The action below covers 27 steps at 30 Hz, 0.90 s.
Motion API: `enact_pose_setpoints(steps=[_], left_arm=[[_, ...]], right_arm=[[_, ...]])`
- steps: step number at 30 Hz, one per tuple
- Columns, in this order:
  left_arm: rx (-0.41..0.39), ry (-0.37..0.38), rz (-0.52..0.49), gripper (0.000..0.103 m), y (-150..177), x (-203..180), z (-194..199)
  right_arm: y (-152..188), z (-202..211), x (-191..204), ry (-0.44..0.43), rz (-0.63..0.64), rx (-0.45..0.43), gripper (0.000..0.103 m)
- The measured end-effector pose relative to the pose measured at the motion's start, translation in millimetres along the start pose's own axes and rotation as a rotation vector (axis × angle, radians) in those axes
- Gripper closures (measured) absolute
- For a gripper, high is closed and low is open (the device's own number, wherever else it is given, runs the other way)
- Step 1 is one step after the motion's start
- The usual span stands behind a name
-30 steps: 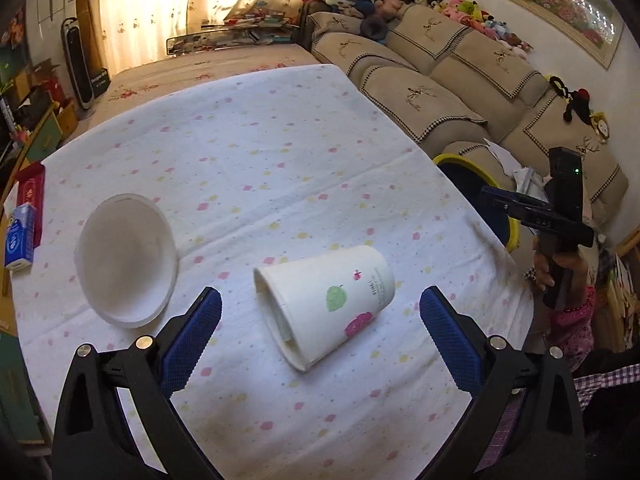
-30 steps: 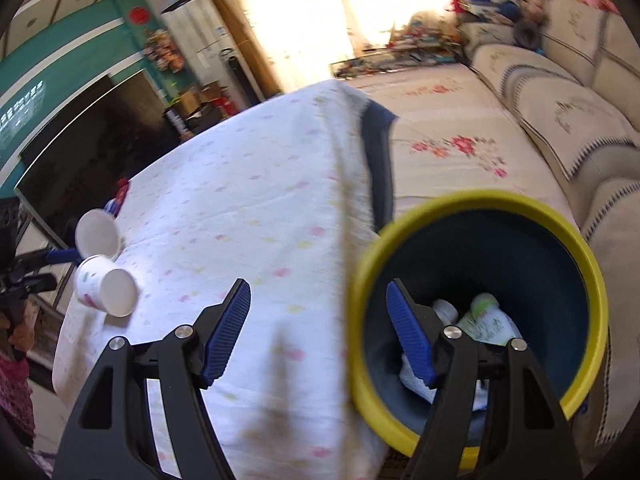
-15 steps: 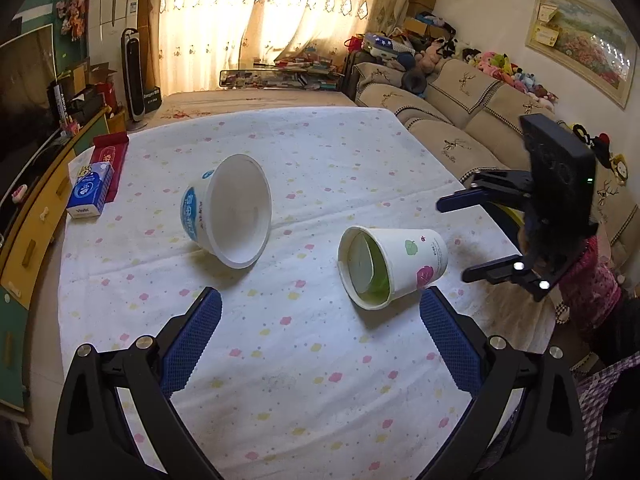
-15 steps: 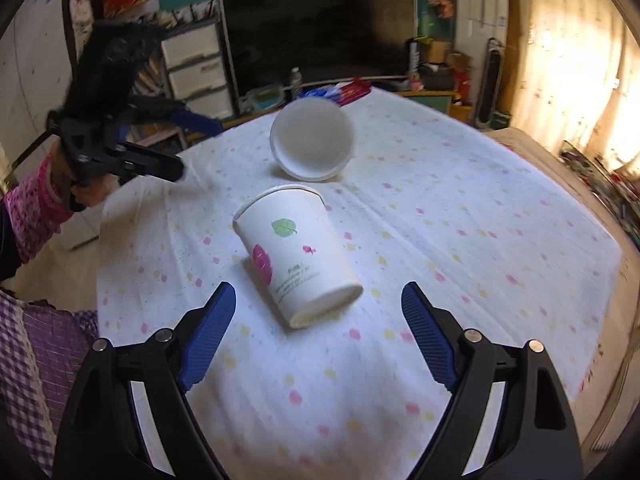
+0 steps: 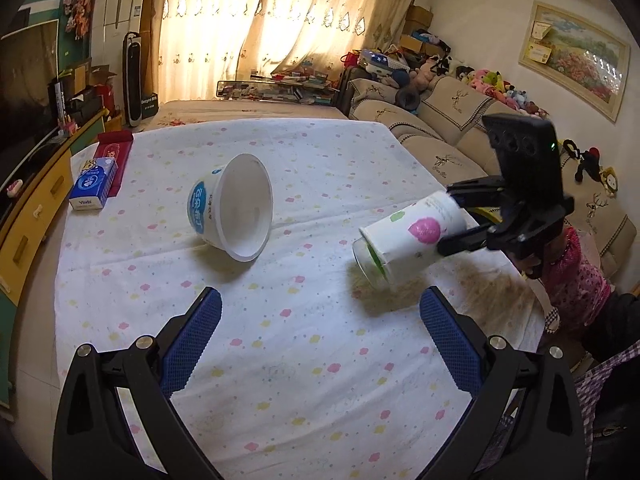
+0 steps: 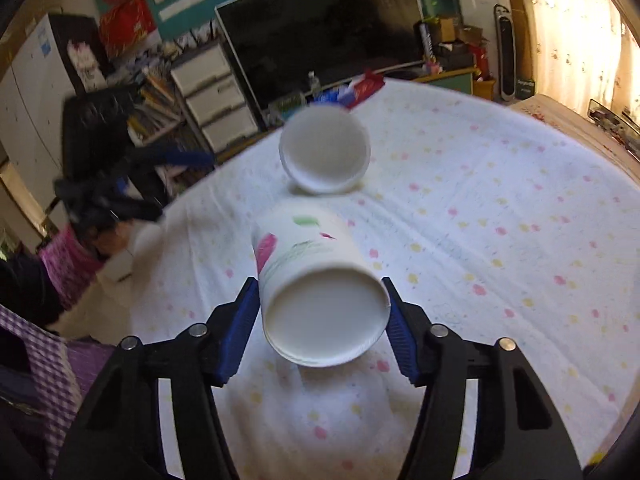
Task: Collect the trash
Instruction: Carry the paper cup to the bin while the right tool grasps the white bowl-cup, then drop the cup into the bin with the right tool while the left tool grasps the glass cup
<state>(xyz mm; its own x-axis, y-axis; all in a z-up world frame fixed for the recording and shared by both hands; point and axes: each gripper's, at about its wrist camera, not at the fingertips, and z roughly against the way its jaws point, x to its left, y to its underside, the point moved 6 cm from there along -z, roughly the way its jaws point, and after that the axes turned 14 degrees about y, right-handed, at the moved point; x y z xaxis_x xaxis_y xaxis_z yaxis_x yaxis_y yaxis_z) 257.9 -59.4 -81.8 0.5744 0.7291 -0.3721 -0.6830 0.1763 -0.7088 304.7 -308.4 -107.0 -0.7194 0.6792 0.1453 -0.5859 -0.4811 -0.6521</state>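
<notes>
A white paper cup [image 5: 408,242] with pink and green prints lies tilted, mouth towards me and slightly off the cloth. My right gripper [image 6: 322,314] is shut on its base end [image 6: 324,316]; from the left wrist view it [image 5: 460,220] comes in from the right. A white tub [image 5: 234,212] with a blue label lies on its side to the left; it shows beyond the cup in the right wrist view [image 6: 324,154]. My left gripper [image 5: 320,340] is open and empty, low over the near cloth, a short way from both.
The table carries a white cloth [image 5: 280,360] with coloured dots. A blue tissue pack [image 5: 93,184] and a red box [image 5: 116,148] lie at the far left edge. A sofa [image 5: 440,136] runs along the right. A TV [image 6: 320,24] stands past the far side.
My right gripper has closed in on the paper cup, shut on its base and lifted it to a tilt. My left gripper has drawn back from the cup.
</notes>
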Motion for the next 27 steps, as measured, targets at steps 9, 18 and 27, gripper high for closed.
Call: enact_pose_setpoints(steps=[9,18,27], left_arm=[[-0.007,0.039,-0.038,0.005,4.4,-16.1,-3.0],[0.047,0.087,-0.115,0.005,11.7,-46.4,-23.5],[0.127,0.055,-0.133,0.005,6.8,-59.6,-75.6]], right_arm=[[-36.1,48.3,9.2,0.163,-0.041,-0.038,0.049],[-19.0,112.5,-31.4,0.294,-0.259,-0.15,0.048],[117.2,189.6,-137.7,0.701,-0.642,-0.108,0.047]])
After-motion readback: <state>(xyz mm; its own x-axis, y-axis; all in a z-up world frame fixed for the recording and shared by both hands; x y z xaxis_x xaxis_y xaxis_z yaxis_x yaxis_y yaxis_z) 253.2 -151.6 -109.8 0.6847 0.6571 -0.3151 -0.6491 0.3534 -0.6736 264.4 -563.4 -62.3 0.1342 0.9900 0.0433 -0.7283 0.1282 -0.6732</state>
